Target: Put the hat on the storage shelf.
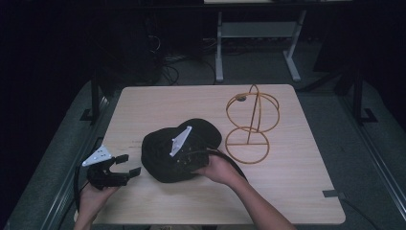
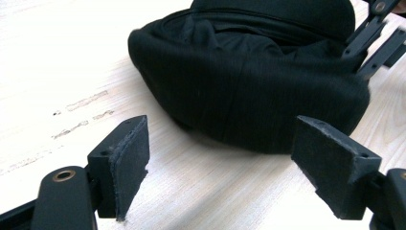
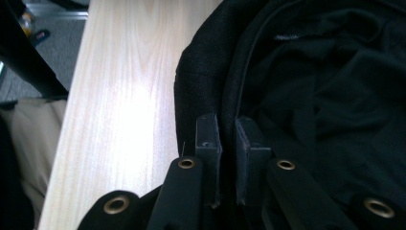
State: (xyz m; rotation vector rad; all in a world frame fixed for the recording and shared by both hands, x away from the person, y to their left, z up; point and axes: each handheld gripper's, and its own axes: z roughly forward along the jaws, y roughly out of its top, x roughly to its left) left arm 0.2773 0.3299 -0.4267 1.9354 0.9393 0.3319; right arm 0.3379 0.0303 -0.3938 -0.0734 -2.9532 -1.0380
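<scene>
Dim room, bright overhead glare on table (image 3: 119, 96), black cap (image 2: 249, 86) detail lost, w/ soft blur.

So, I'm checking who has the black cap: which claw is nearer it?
Right. The right claw is shut on the black cap's rim; the left claw sits open beside it, apart.

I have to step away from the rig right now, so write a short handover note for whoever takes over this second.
Right gripper: shut on the rim of the black cap, which lies mid-table.
Left gripper: open, resting on the table beside the cap, holding nothing.
Wire hat stand: upright to the cap's right, bare.
Done: cap gripped at its edge.
Left, most likely: lift the cap and set it on the stand.
</scene>
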